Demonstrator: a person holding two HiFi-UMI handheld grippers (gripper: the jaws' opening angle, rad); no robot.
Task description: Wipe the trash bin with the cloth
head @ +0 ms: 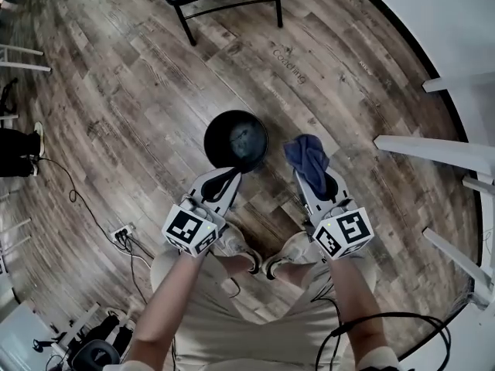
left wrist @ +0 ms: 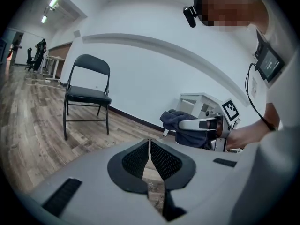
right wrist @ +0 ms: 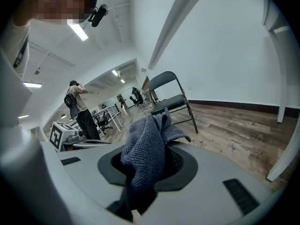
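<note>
Both units are the same build. Left gripper (head: 230, 178) and right gripper (head: 317, 175) have pale grey shells, black mesh-textured pads on the fingers (left wrist: 166, 162) and black slots on top. Each has a white marker cube (head: 189, 229) with black squares. The person wears beige trousers (head: 232, 315), light shoes (head: 238, 246), a looped black cable (head: 387, 314) and a black head camera (left wrist: 193, 11).

Wood-plank floor (head: 139, 91), white wall (left wrist: 154, 74), black folding chair (left wrist: 89, 95) (near the wall), ceiling strip lights (right wrist: 77, 32)
</note>
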